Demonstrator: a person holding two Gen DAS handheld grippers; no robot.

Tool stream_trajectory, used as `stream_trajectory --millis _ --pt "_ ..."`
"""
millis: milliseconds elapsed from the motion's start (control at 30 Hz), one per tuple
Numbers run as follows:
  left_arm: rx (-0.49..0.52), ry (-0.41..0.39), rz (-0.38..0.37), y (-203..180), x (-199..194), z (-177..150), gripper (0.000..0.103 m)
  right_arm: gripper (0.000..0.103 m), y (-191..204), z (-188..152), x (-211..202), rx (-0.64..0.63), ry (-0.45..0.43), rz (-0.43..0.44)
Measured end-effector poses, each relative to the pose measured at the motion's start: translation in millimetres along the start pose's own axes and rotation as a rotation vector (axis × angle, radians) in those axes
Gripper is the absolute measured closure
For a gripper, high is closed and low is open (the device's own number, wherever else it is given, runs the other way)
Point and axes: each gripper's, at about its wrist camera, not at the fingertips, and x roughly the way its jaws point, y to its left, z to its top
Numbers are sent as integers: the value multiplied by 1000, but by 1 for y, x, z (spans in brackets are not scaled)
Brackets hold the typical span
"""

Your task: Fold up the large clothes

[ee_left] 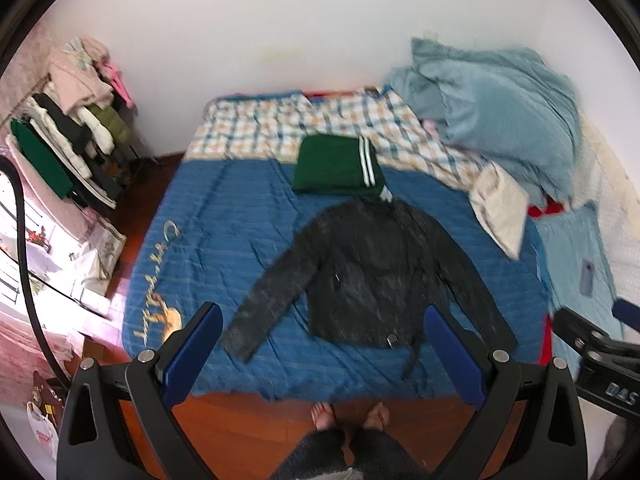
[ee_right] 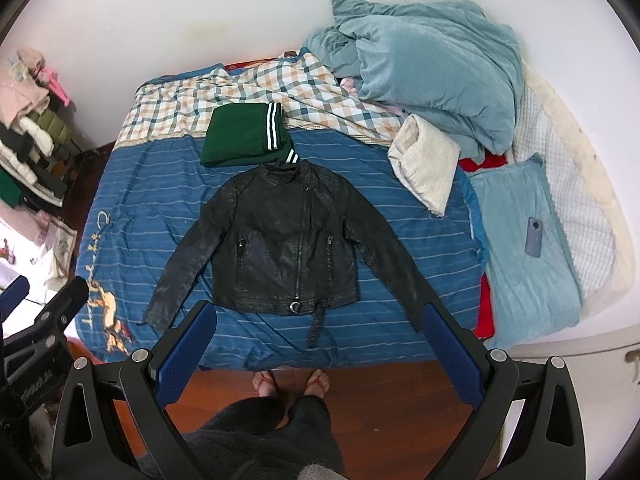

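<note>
On the bed (ee_right: 132,216), blue striped cover: one black jacket (ee_right: 284,236), laid flat, front up, zip closed. Long axis runs 12 to 6 o'clock in the right wrist view, collar at 12, belted hem at 6, nearest the person's feet (ee_right: 292,384). Sleeves splay toward 8 and 4 o'clock.

Item: folded green garment (ee_right: 240,136) with white stripes, at 12 o'clock from the jacket, touching its collar.

Item: checked sheet (ee_right: 224,92), beyond the green garment.

Item: pale blue duvet (ee_right: 432,60), heaped at 2 o'clock; cream bundle (ee_right: 428,164) just beside it.

Item: pale blue pillow (ee_right: 524,248) at 3 o'clock, carrying a phone (ee_right: 534,236).

Item: clothes rack (ee_left: 72,136), at 10 o'clock in the left wrist view, loaded with hanging garments.

Left gripper (ee_left: 320,360): jaws spread wide, holding nothing, above the near bed edge.

Right gripper (ee_right: 320,356): jaws spread wide, holding nothing, above the hem end.
</note>
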Motion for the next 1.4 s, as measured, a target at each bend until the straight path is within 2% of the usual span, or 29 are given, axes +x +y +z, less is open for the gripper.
stream_trajectory --millis 100,167,233,300,367,400,433,467,600,767,900,1000,1100,1133,1167,1233,1267,1333,1400 --pt "17 -48 55 3 26 7 0 0 -11 3 18 64 -58 57" --pt "37 -65 88 4 53 10 0 0 -23 1 41 119 -65 26" --pt "45 -63 91 4 82 10 0 0 -42 -3 67 201 -45 7" --pt "53 -26 105 0 118 11 0 7 -73 -12 105 321 -4 -8" --pt "62 9 126 -8 158 11 0 24 -108 -26 147 444 36 -24" --pt "67 30 141 -14 174 9 0 27 -133 -38 179 523 79 -39" --pt "68 51 156 -20 199 9 0 34 -152 -47 202 589 101 -25" --pt "65 64 171 -24 214 8 0 36 -171 -59 225 650 113 -15" --pt "45 131 236 -47 290 3 0 35 -241 -106 315 854 171 -31" --pt "57 243 299 -75 373 -8 0 30 -336 -186 426 1212 238 51" --pt "68 341 328 -94 436 -26 0 29 -367 -241 504 1459 295 126" --pt "74 392 343 -107 472 -40 0 29 -380 -275 556 1627 274 208" --pt "67 438 345 -120 497 -46 0 29 -384 -283 578 1712 204 225" --pt "65 446 340 -125 502 -47 0 33 -385 -282 582 1741 161 221" --pt "64 447 333 -130 508 -48 0 56 -384 -278 578 1751 115 198" --pt "75 433 322 -139 514 -48 0 70 -385 -261 565 1720 43 146" --pt "81 430 317 -143 518 -47 0 74 -385 -252 557 1713 3 148" --pt "82 422 296 -149 523 -48 0 74 -384 -227 544 1634 -57 156" --pt "81 421 279 -152 528 -50 0 69 -385 -217 555 1561 -49 184"
